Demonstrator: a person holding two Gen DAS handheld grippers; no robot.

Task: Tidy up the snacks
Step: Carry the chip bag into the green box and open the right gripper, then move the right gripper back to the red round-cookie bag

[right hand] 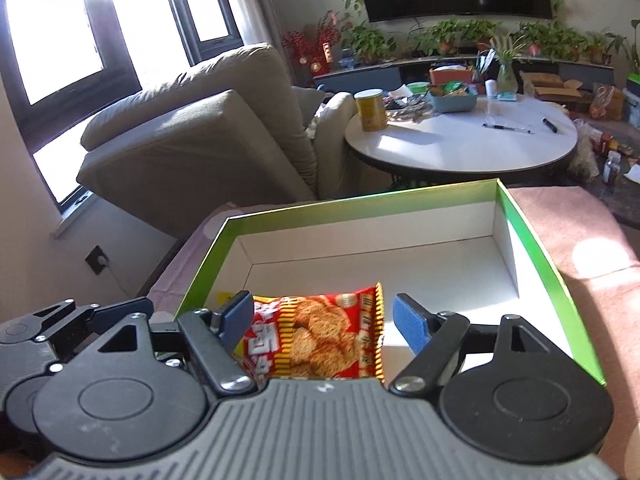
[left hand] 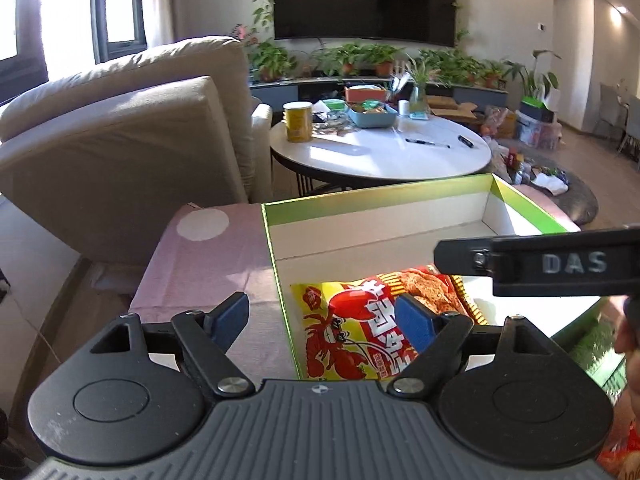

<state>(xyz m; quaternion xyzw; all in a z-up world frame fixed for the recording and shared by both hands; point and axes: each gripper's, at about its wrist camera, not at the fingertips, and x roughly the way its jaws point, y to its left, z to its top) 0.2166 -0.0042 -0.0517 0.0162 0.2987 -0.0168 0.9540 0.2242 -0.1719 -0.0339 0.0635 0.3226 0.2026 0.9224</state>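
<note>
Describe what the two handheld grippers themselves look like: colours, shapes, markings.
Both look alike. The left gripper and the right gripper each have a grey ribbed body, black linkage arms with silver screws, two round black discs at the sides, and black fingers faced with blue pads. In the left wrist view, the right gripper's side carries raised "DAS" lettering. No cables or sleeves show.
</note>
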